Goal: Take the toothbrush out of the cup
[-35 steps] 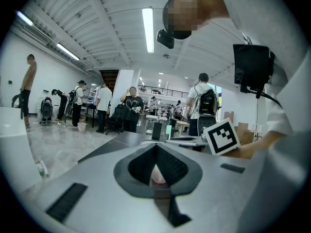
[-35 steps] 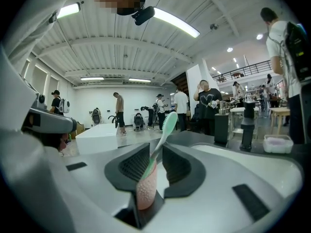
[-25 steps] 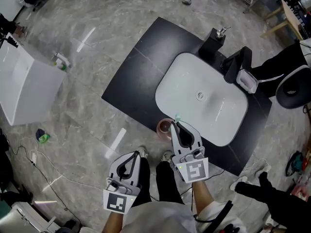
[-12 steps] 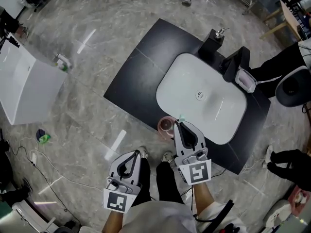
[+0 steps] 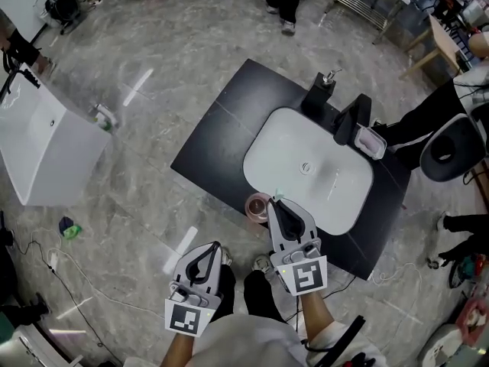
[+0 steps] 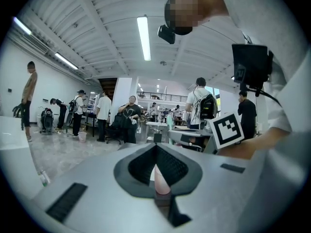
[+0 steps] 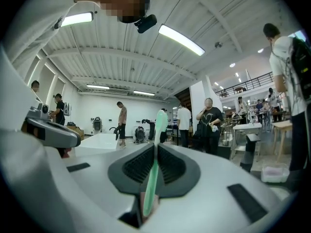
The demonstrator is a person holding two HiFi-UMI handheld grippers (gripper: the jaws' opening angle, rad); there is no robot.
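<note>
A pink cup (image 5: 257, 204) stands on the black counter (image 5: 221, 140), at the near-left edge of the white basin (image 5: 306, 147). My right gripper (image 5: 277, 200) is just right of the cup's rim, shut on a green toothbrush (image 5: 278, 195). In the right gripper view the toothbrush (image 7: 152, 174) runs along the shut jaws, and its head sticks out past the right gripper (image 7: 155, 147). My left gripper (image 5: 217, 245) hangs off the counter's near edge, over the floor. The left gripper (image 6: 156, 147) is shut with nothing between its jaws.
A black tap (image 5: 348, 121), a soap pump (image 5: 326, 81) and a small tray (image 5: 373, 141) stand behind the basin. A white cabinet (image 5: 38, 147) is on the floor to the left. A chair (image 5: 452, 147) and several people are around the room.
Both grippers have risen a little, the right one carrying the toothbrush up beside the cup. The cup has stayed in place.
</note>
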